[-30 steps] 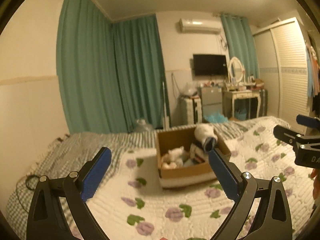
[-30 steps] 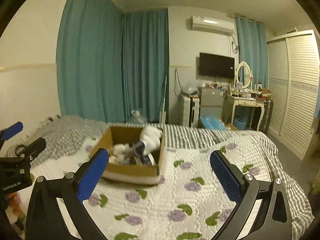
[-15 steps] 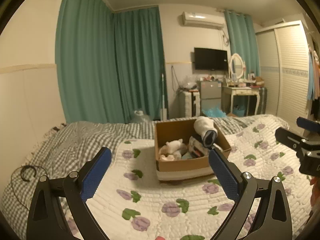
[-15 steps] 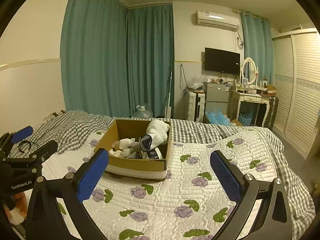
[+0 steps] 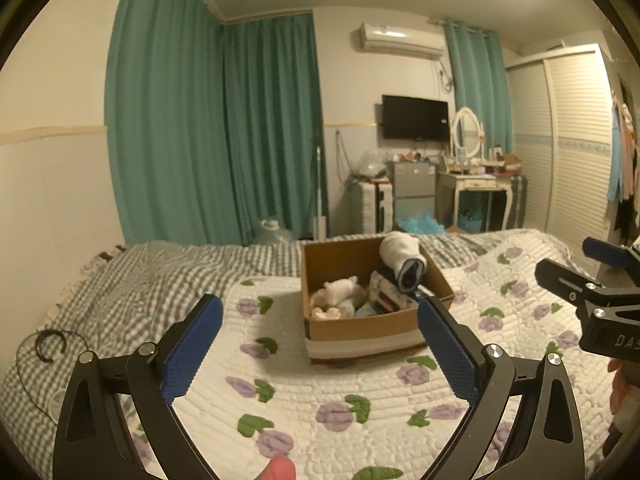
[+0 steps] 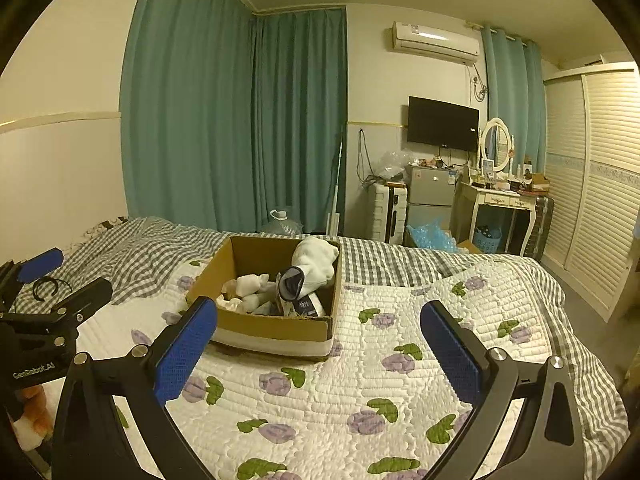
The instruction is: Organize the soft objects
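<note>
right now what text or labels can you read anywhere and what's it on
"GenRobot.AI" on the left hand-held gripper body, right wrist view.
"DAS", cut off at the frame edge, on the right hand-held gripper body, left wrist view.
Emblem on the dark item in the cardboard box: too small to read.

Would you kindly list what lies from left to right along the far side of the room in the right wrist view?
Green curtains → water jug → white suitcase → small fridge → dressing table → wardrobe doors.

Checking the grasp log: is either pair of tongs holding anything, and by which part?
Nothing. The left tongs and right tongs are both open above the quilt.
</note>
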The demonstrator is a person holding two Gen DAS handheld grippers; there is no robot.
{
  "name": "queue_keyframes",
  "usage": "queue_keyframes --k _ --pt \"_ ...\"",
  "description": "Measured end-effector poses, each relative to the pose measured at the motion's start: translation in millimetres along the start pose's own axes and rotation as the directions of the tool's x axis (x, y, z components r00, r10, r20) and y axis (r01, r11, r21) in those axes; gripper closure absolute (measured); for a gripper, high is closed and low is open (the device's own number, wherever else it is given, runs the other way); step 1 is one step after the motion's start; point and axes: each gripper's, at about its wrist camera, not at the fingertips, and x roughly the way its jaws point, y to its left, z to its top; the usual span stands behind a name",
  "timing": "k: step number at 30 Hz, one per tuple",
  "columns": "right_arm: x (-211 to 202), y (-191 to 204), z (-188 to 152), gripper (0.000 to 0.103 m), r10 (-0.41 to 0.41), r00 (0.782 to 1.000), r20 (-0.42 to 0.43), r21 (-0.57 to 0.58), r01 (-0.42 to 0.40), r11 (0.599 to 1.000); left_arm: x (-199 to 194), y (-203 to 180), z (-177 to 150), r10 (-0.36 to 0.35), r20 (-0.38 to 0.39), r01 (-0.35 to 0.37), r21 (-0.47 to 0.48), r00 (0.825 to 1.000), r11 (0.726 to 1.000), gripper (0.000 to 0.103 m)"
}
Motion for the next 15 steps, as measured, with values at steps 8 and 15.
queue_keyframes --k 8,15 --pt "1.3 -0.2 -1.0 0.001 -0.001 1.000 -0.004 0.003 0.001 1.000 -2.7 -2.5 -0.4 -0.002 0.006 0.002 0.007 1.000 1.000 0.003" --pt "2.6 -1.8 -2.9 0.001 -0.003 1.000 -0.008 0.014 0.003 1.000 -1.3 -3.1 0.0 -0.004 -0.002 0.004 0.007 1.000 1.000 0.003"
